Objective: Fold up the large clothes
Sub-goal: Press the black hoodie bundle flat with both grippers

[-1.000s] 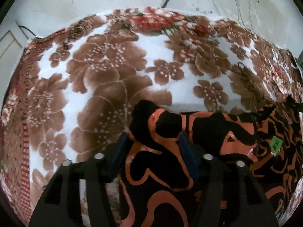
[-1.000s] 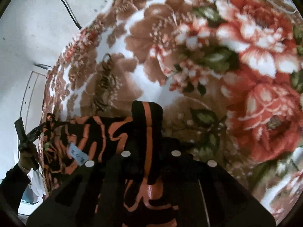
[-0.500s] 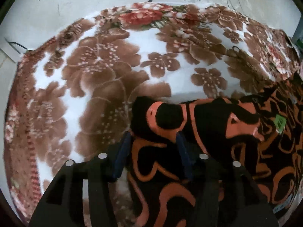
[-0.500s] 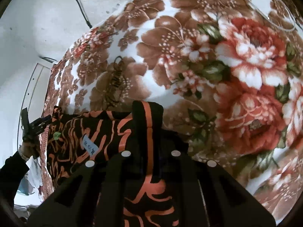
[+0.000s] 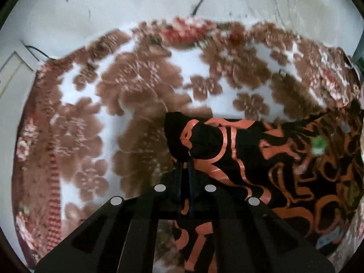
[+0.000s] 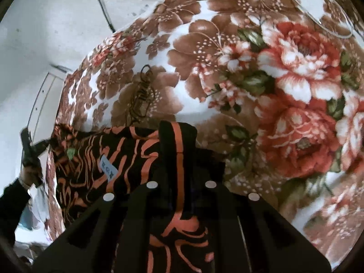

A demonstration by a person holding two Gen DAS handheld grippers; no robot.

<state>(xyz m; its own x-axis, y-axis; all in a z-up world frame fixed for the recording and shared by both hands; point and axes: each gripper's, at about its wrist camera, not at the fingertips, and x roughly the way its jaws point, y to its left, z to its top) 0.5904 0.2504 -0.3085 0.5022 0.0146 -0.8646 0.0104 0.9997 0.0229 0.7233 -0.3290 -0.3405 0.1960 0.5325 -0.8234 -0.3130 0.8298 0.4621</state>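
Only the right wrist view showed the person's left hand. Both the left gripper and the right gripper pinched the black-and-orange patterned garment over the floral plush blanket.

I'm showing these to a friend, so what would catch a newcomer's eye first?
The black garment with orange swirls grabs attention first, stretched across the lower part of both views. Each corner is pinched in shut tongs, the left tongs and the right tongs. Behind it spreads the floral blanket, with big red blooms on the right.

Black gripper; silver screws
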